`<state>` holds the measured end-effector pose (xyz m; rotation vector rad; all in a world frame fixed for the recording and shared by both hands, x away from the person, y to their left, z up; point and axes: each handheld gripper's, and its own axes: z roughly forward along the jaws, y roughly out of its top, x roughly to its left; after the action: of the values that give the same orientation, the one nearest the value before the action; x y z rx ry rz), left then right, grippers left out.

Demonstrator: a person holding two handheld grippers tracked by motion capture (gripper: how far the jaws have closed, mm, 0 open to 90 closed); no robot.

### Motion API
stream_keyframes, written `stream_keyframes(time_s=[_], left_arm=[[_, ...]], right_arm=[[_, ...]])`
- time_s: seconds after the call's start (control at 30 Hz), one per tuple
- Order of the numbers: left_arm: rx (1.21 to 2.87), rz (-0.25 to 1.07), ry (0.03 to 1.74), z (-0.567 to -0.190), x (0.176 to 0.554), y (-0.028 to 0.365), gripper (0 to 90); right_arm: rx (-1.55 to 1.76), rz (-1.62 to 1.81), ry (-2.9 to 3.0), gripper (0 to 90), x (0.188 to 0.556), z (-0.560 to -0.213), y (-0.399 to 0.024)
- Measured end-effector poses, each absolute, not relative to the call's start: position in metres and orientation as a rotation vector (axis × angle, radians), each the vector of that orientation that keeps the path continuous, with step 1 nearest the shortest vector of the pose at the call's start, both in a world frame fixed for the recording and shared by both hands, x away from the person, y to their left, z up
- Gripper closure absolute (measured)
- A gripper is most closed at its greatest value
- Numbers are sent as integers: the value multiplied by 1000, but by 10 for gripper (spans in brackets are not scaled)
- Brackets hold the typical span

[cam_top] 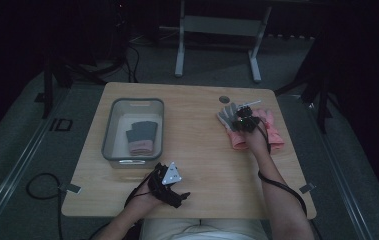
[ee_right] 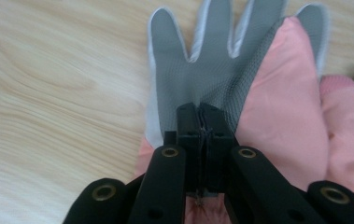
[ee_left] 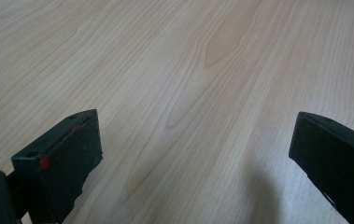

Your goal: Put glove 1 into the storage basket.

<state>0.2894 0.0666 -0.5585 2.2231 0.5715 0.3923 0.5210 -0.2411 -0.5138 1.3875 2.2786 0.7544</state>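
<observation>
While your left gripper [cam_top: 173, 184] rests near the front edge of the wooden table [cam_top: 197, 145], its jaws stand wide apart over bare wood with nothing between them. Your right gripper [ee_right: 201, 122] sits at the far right of the table, jaws pressed together on the grey-palmed glove [ee_right: 212, 70], pinching it near the base of the palm. That glove lies flat, fingers spread, partly over a pink glove [ee_right: 286, 112]. At the left, a grey bin [cam_top: 133, 131] holds what looks like another folded pair of gloves [cam_top: 141, 137], though the dim high view makes this uncertain.
</observation>
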Motion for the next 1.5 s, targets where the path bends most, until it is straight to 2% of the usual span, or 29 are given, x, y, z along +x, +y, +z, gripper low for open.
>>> stream_keyframes(time_s=[0.4,0.43,0.77,0.9,1.2,1.5], left_arm=[[2239,427,565,-563,287,65,20],[2242,383,563,-562,288,65,21],[2228,395,557,-562,285,65,20],[2225,395,550,-561,285,66,20],[2223,400,548,-562,287,67,20],[2223,399,540,-563,285,66,20]], right_arm=[[1370,974,2144,884,460,-450,-212],[1363,979,2110,885,444,-439,-205],[1405,1065,2020,886,388,-414,-195],[1432,1045,2022,886,378,-423,-196],[1591,1037,2010,886,362,-471,-198],[1651,971,2091,882,367,-511,-168]])
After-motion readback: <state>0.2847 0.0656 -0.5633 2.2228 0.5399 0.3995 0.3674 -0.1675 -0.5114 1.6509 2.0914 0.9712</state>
